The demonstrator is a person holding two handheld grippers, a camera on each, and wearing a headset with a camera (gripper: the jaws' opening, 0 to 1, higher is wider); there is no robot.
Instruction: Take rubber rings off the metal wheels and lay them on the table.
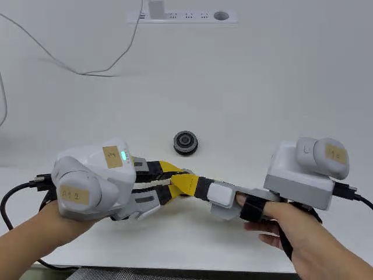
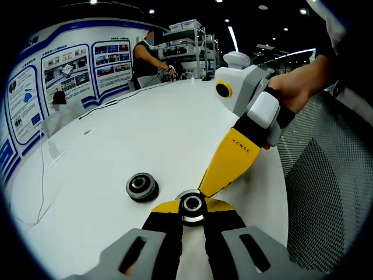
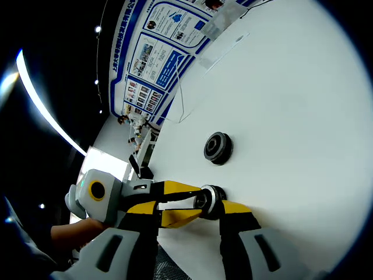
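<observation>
A small metal wheel (image 2: 192, 209) is held just above the white table (image 1: 245, 99), and my left gripper (image 2: 192, 213) is shut on it with its black, yellow-tipped jaws. My right gripper (image 3: 210, 209) comes in from the opposite side, its yellow jaws closed on the black rubber ring (image 3: 211, 199) around that same wheel. In the head view both grippers meet near the table's front, left gripper (image 1: 175, 182) and right gripper (image 1: 187, 185). A second wheel (image 1: 185, 142) with its black rubber ring on lies flat on the table just beyond them.
A white power strip (image 1: 182, 16) sits at the table's far edge, and a grey cable (image 1: 70, 67) runs across the far left. The table's front edge is right below my hands. A mesh chair seat (image 2: 317, 175) is beside the table.
</observation>
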